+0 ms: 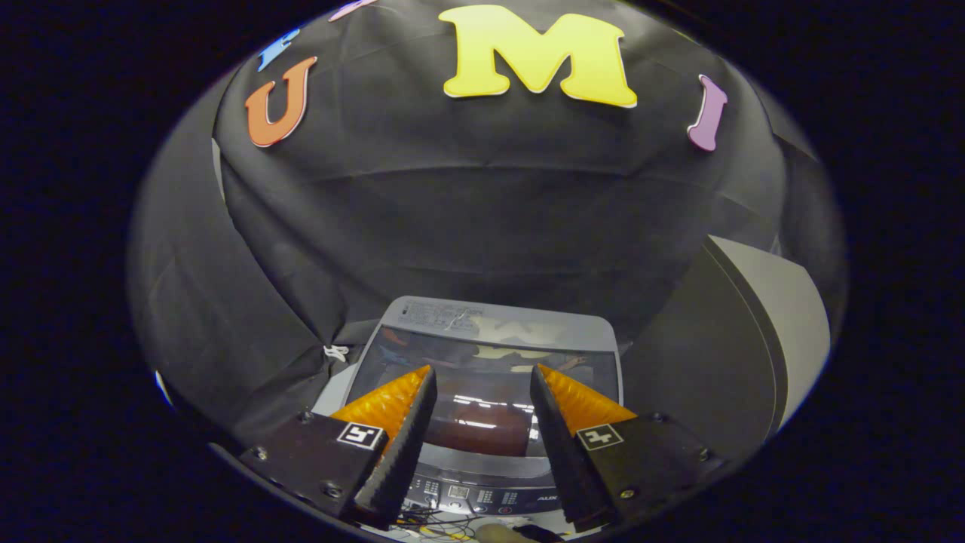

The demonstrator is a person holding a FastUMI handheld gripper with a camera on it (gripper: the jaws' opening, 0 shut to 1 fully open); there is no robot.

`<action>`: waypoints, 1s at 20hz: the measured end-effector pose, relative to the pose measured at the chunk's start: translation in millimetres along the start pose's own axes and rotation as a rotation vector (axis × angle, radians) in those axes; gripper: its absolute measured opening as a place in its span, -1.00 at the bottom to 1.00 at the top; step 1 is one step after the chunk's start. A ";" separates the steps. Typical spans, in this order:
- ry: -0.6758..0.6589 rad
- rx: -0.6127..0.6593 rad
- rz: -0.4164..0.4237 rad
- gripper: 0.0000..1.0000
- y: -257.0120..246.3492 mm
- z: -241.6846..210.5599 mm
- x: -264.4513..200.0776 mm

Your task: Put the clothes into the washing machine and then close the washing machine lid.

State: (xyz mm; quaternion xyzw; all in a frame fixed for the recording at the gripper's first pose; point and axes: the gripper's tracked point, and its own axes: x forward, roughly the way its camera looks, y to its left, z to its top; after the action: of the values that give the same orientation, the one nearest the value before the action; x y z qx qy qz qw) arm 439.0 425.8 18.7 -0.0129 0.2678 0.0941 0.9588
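My hand-held gripper [482, 377] hangs over the washing machine [482, 422], fingers apart, nothing between them. Left to right: left finger over the lid's left half, glass lid [482, 392] in the gap, right finger over its right half. The lid is down and reflective; can't tell what's in the drum. Control panel [471, 496] sits on the near edge. A grey panel [776, 332] stands far right.

Washing machine [482, 332], lid [482, 392] seemingly closed, supporting surface unseen.
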 end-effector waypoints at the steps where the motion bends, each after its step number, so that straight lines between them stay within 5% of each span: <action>1: 0.001 0.002 -0.003 0.58 -0.3 -1.3 -0.3; 10: -0.021 0.010 0.022 0.58 -4.6 0.3 -29.5; 20: -0.292 -0.020 0.096 0.58 -42.0 13.9 -150.9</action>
State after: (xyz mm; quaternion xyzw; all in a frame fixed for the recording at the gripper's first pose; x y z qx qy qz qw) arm 327.3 359.4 107.4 0.0041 0.1248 0.1435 0.9817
